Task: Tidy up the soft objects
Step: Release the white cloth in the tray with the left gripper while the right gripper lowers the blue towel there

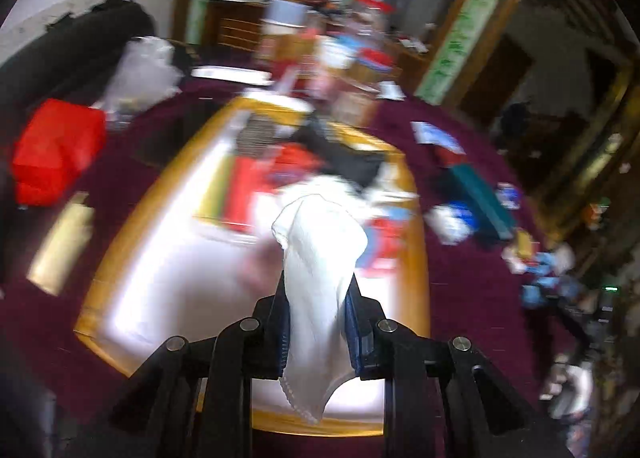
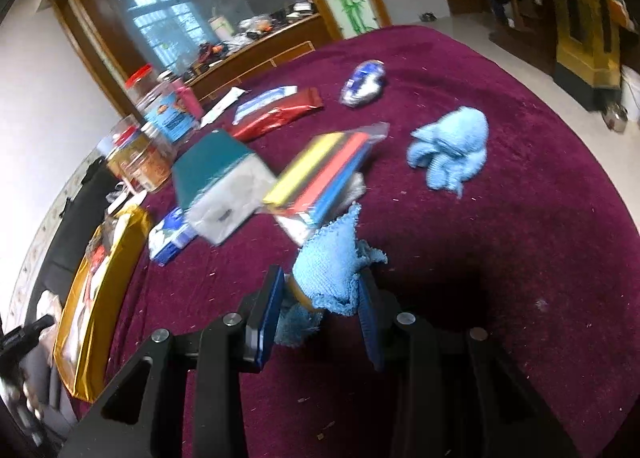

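My left gripper (image 1: 316,298) is shut on a white cloth (image 1: 320,258) and holds it above a gold-rimmed tray (image 1: 116,258). The tray holds a black cloth (image 1: 352,161) and red and white items, blurred by motion. My right gripper (image 2: 320,290) is shut on a light blue knitted cloth (image 2: 332,262) just above the maroon tablecloth (image 2: 500,258). A second light blue cloth (image 2: 450,151) lies crumpled further off to the right. The tray also shows at the left edge of the right wrist view (image 2: 100,290).
A red box (image 1: 56,149) and a gold packet (image 1: 64,242) lie left of the tray. In the right wrist view a teal box (image 2: 216,177), a pack of coloured sponges (image 2: 324,173), plastic jars (image 2: 160,117), a red packet (image 2: 276,115) and a blue-white pouch (image 2: 364,83) lie ahead.
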